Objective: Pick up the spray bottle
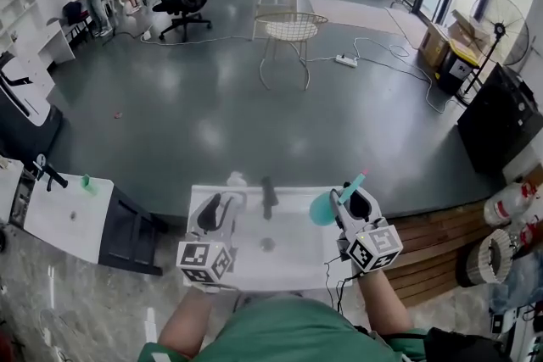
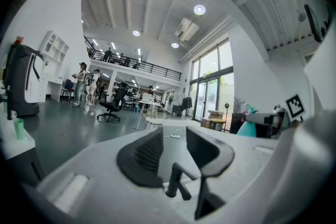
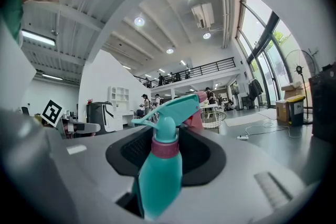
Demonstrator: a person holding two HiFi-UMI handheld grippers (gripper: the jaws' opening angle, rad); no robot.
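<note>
Right gripper (image 1: 355, 201) clamped on teal spray bottle (image 3: 160, 170), nozzle up, over the right side of the white table (image 1: 288, 263); upright grip limits slipping. Probably lifted clear, hard to tell. Left gripper (image 2: 173, 149) jaws apart, empty, spare.

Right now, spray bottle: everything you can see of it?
The spray bottle is teal plastic with a magenta collar, a teal trigger head and a pink nozzle tip. It stands upright between the right gripper's black jaws, which clamp its body. In the head view it sits over the white table's right end; its base is hidden.
</note>
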